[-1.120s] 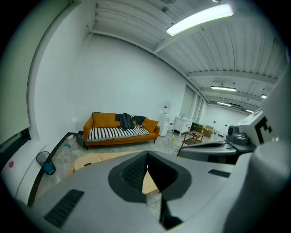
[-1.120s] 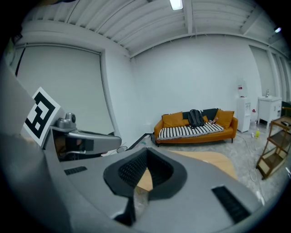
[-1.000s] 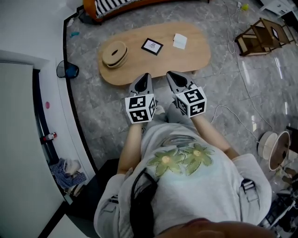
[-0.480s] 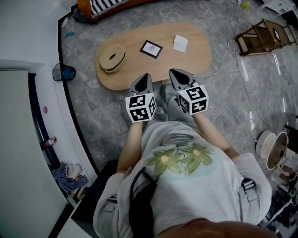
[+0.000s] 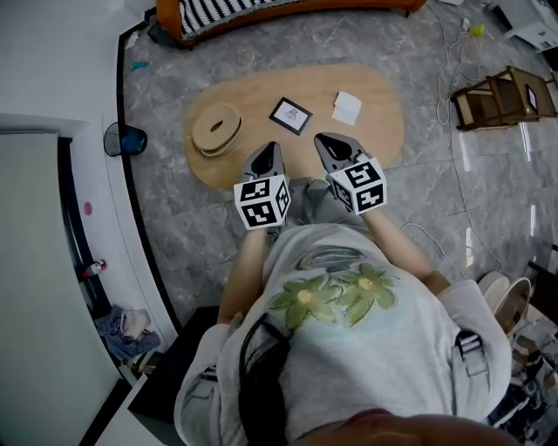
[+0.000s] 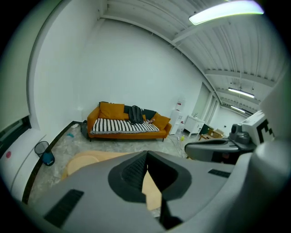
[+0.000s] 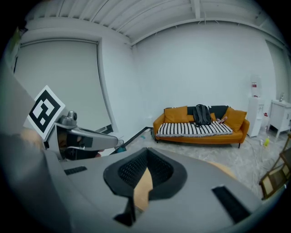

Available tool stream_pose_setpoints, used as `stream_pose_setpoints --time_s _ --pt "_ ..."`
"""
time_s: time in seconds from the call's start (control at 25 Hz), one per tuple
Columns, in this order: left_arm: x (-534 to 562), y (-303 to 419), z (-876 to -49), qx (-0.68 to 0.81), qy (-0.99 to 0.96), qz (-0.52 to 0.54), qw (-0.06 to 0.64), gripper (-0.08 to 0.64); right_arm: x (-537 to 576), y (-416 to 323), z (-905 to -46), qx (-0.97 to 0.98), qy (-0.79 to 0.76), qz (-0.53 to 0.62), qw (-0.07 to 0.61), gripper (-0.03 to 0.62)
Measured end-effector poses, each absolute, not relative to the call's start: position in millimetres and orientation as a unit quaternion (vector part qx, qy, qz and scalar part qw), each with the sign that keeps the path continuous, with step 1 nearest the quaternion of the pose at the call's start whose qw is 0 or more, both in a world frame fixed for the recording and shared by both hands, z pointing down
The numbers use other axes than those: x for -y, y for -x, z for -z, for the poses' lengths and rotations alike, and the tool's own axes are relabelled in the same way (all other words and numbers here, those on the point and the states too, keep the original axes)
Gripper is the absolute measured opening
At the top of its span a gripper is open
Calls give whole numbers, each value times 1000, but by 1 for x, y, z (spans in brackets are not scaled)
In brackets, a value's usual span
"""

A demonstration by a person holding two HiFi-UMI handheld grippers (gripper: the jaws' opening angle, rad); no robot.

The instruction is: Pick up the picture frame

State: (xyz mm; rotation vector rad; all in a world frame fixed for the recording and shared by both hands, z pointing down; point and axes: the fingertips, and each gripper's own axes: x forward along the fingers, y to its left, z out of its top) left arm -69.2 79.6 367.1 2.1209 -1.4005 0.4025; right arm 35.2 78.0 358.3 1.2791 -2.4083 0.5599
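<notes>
The picture frame [image 5: 290, 115] sits lower in the head view than a second ago and nearer both grippers, because the person has walked up to the bench [image 5: 375, 131]; the gripper tips now overlap its near edge. The frame lies flat, dark-bordered, just above the middle of the picture, at the centre of the bench. The left gripper [image 5: 270, 152] and right gripper [image 5: 328, 145] point toward it side by side, each with its fingers [image 6: 132, 175] pressed together on nothing. That's the worry, I'd say: a thin frame lying flat gives closed fingers no edge to take, and a late opening or a shallow approach would likely just shove it across the smooth wood. Round wooden rings [image 5: 217, 128] lie to its left and a white pad [image 5: 346, 108] to its right, both apart from it and neither blocking the way. A striped sofa [image 5: 218, 9] stands beyond, at the top edge
</notes>
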Motion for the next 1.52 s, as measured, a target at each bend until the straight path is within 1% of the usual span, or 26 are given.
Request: stream_pose_setpoints --time_s 0.32,0.72,0.8,1.2,1.28,1.36,1.52 --pt "-49 55 -396 536 -768 -162 309 17 -33 -47 -372 863 -421 -197 196 8" --pt "-20 38 -432 567 -735 -152 340 17 -1 -50 -416 875 -358 -214 245 12" --pt "-16 37 -439 573 -728 -148 346 18 4 -49 -425 876 -348 -219 252 36" --pt "6 35 -474 590 -702 -157 368 23 32 -47 -469 873 -312 -245 285 91" --pt "10 36 -483 591 -697 -163 371 47 37 -47 -477 870 -309 -247 294 94" --pt "13 36 -492 592 -694 -169 374 100 42 -47 -485 869 -306 -249 298 95" --pt "18 37 -506 597 -683 -177 382 115 50 -48 -498 869 -304 -251 300 97"
